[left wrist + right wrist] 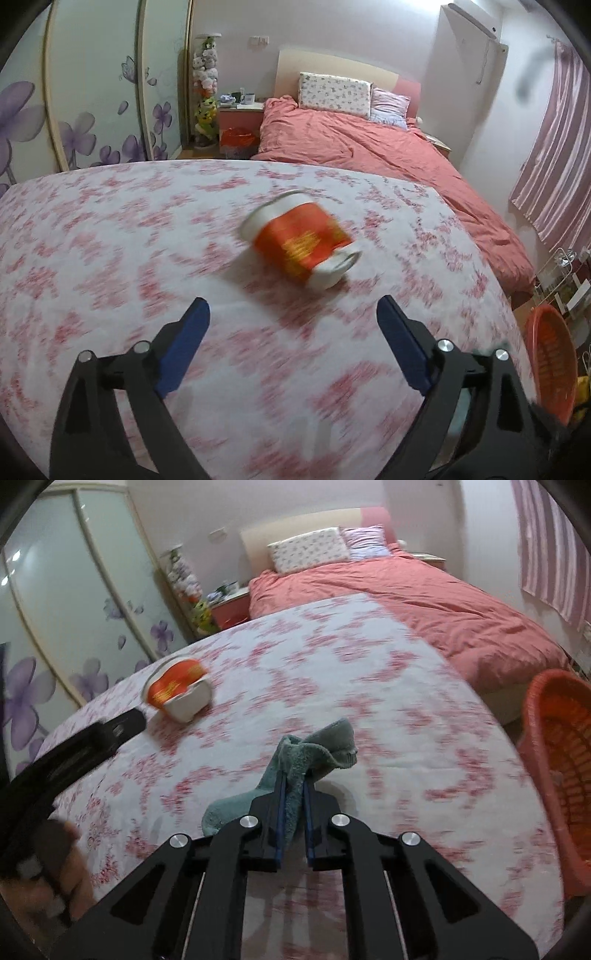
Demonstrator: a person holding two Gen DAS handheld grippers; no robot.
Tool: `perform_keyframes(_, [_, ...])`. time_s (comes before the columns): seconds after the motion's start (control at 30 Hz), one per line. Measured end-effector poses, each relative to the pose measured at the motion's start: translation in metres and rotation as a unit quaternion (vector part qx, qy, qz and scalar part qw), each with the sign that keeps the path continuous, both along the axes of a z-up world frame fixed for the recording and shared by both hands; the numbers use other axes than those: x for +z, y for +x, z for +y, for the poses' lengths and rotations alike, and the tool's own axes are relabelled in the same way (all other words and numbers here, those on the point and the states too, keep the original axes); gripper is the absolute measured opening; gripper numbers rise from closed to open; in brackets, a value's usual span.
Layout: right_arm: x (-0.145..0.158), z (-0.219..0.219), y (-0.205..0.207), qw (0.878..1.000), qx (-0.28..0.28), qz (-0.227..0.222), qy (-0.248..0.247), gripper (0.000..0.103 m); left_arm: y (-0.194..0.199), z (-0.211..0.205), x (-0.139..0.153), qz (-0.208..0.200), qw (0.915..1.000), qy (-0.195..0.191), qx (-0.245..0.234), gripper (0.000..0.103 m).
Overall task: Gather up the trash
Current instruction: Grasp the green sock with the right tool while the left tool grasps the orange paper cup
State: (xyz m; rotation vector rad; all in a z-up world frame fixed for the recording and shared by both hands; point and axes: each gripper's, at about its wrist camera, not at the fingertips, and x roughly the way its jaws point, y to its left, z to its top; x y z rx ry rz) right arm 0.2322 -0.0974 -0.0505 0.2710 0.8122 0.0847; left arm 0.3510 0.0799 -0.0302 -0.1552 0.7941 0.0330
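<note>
A white tub with an orange label [301, 243] lies on its side on the floral cloth [110, 240]. My left gripper [293, 314] stands open just short of the tub, nothing between its blue pads. In the right wrist view the same tub [179, 690] lies at the far left, and the left gripper's black finger [110, 731] reaches toward it. My right gripper [293, 779] is shut on a teal sock [317, 749], which bunches above the fingertips and hangs out to the left below them.
An orange plastic basket [554, 775] stands on the floor at the right of the cloth-covered surface, also the basket [550, 354] in the left wrist view. A bed with a salmon duvet [369, 147] lies beyond. A person's hand [70, 878] holds the left gripper.
</note>
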Motion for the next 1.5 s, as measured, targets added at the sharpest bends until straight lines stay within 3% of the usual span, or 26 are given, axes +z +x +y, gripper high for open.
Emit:
perform_keyframes(0.37, [-0.008, -0.046, -0.007, 1.000, -0.016, -0.001, 0.016, 0.009, 0.075, -0.034, -0.019, 0.065, 0.9913, 0.071, 0.090, 0.096])
perform_keyframes(0.73, [-0.013, -0.057, -0.007, 1.000, -0.015, 0.003, 0.021, 0.009, 0.094, -0.033, -0.031, 0.086, 0.9859, 0.089, 0.113, 0.096])
perform_keyframes(0.8, [-0.013, -0.057, -0.007, 1.000, -0.015, 0.003, 0.020, 0.009, 0.099, -0.035, -0.032, 0.087, 0.9852, 0.096, 0.113, 0.089])
perform_keyframes(0.83, [-0.013, -0.056, -0.007, 1.000, -0.015, 0.003, 0.019, 0.009, 0.100, -0.034, -0.033, 0.087, 0.9853, 0.095, 0.112, 0.081])
perform_keyframes(0.87, [-0.013, -0.057, -0.007, 1.000, -0.015, 0.003, 0.018, 0.009, 0.100, -0.032, -0.034, 0.086, 0.9861, 0.091, 0.109, 0.080])
perform_keyframes(1.2, [-0.006, -0.055, -0.012, 1.000, -0.019, -0.006, 0.022, 0.009, 0.068, -0.018, -0.028, 0.053, 0.9940, 0.073, 0.063, 0.079])
perform_keyframes(1.5, [0.023, -0.051, -0.035, 0.999, -0.023, -0.041, 0.022, 0.009, 0.011, -0.011, 0.006, -0.002, 0.9988, 0.047, -0.014, 0.079])
